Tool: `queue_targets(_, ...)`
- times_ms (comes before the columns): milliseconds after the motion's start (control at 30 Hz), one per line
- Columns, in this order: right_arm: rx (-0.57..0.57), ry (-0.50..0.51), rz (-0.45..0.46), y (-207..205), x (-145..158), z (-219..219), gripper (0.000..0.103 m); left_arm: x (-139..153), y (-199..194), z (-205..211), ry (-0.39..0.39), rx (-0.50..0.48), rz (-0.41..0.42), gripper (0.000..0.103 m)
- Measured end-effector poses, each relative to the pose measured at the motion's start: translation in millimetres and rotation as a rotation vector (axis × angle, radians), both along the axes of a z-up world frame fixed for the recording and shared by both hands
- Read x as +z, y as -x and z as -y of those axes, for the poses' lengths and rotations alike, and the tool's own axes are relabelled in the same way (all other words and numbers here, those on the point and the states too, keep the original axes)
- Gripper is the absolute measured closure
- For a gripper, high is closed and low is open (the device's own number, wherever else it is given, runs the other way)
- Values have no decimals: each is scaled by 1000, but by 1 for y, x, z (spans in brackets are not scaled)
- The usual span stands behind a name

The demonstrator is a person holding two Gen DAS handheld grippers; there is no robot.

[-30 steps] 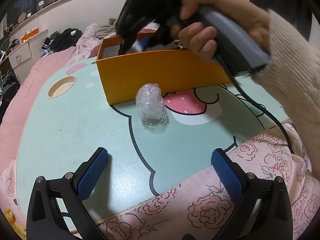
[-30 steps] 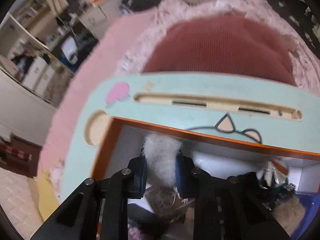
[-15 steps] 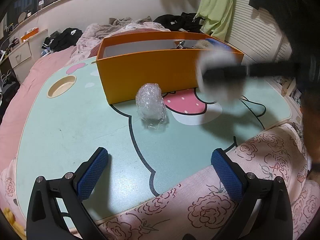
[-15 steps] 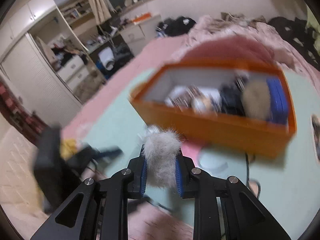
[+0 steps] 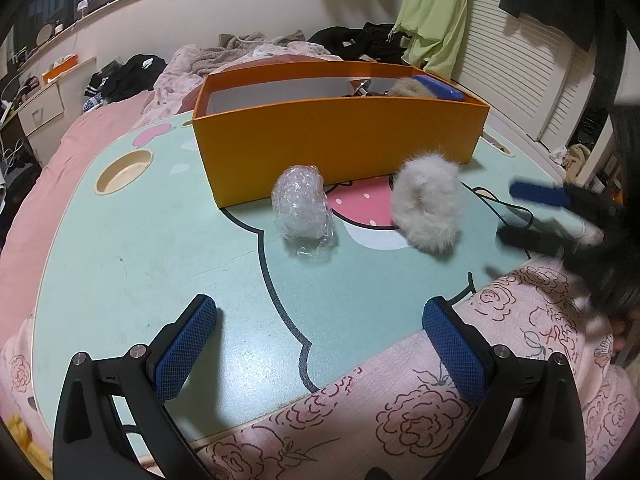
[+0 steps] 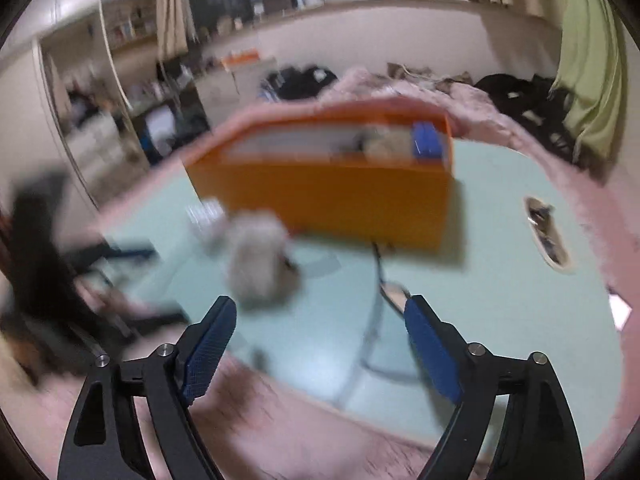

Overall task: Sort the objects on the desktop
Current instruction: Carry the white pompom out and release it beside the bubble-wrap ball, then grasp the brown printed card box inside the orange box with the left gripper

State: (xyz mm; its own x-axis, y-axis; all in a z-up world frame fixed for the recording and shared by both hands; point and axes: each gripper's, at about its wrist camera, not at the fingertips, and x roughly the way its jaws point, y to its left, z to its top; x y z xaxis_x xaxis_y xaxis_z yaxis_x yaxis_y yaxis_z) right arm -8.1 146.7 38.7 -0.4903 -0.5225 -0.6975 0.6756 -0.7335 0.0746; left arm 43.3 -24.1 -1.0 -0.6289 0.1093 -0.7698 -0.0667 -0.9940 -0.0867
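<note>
A grey-white fluffy pom-pom point(image 5: 428, 200) lies on the mint-green table point(image 5: 140, 248) in front of the orange box point(image 5: 340, 140). A wad of clear bubble wrap point(image 5: 302, 208) lies to its left. My left gripper point(image 5: 320, 344) is open and empty near the table's front edge. My right gripper point(image 6: 318, 344) is open and empty, blurred, back from the pom-pom point(image 6: 256, 264); it shows at the right of the left wrist view point(image 5: 536, 216). The orange box point(image 6: 340, 196) holds a blue item point(image 6: 428, 144) and other small things.
A round cup hole point(image 5: 124, 166) sits at the table's far left. A black cable point(image 5: 508, 212) runs across the right side. Pink flowered bedding point(image 5: 400, 408) lies along the front edge. Clothes are piled on the bed point(image 5: 128, 72) behind.
My right gripper carried the pom-pom out of the orange box, set it on the table, opened and pulled back to the right. My left gripper has not moved.
</note>
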Motion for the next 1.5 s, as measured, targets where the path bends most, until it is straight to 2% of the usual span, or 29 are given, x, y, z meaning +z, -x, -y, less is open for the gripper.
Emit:
queue_targets(67, -32, -85, -94, -8, -9, 4, 10, -1, 1, 0, 1, 1, 5, 0)
queue_targets(167, -38, -68, -64, 0, -10, 2, 3, -2, 1, 0, 4, 3, 6, 0)
queue_targets(233, -43, -68, -62, 3, -11, 3, 2, -2, 0, 1, -3, 8, 3, 0)
queue_targets(333, -45, -68, -64, 3, -11, 1, 2, 6, -9, 11, -97, 10, -39, 1)
queue_targets(400, -45, -65, -64, 2, -11, 2, 1, 18, -11, 16, -103, 28, -78, 3)
queue_targets(500, -44, -64, -65, 1, -10, 2, 1, 44, -2, 17, -43, 33, -123, 14)
queue_targets(567, -46, -64, -66, -1, -11, 2, 1, 69, 18, 17, -6, 24, -123, 32)
queue_targets(600, -45, -64, -66, -1, -11, 2, 1, 78, 29, 16, 1, 11, -108, 34)
queue_targets(667, -45, -63, -67, -1, -11, 2, 1, 95, 67, 12, 30, -29, -42, 48)
queue_targets(733, -45, -61, -67, -2, -11, -1, 1, 96, 97, 10, 76, -42, 25, 56)
queue_targets(800, -45, -60, -68, -3, -11, -2, 1, 86, 134, 4, 147, -68, 143, 56)
queue_targets(867, -45, -58, -68, -3, -10, -3, 1, 75, 156, -1, 183, -97, 227, 56)
queue_targets(1033, -46, -58, -70, -3, -10, -3, 1, 41, 193, -8, 296, -111, 390, 56)
queue_targets(1133, -46, -57, -69, -2, -10, -3, 1, 26, 204, -7, 280, -113, 461, 57)
queue_targets(1233, -46, -57, -71, -3, -10, -3, 1, 25, 209, -9, 295, -110, 438, 57)
queue_targets(1300, -46, -57, -70, -3, -10, -3, 1, 21, 211, -11, 375, -74, 417, 58)
queue_targets(1333, -46, -57, -70, -3, -11, -3, 1, 16, 212, -11, 396, -71, 427, 75)
queue_targets(1367, -46, -57, -69, -4, -11, -3, 1, 17, 210, -10, 338, -91, 419, 83)
queue_targets(1500, -47, -56, -68, -3, -11, -3, 1, 21, 207, -3, 292, -82, 398, 84)
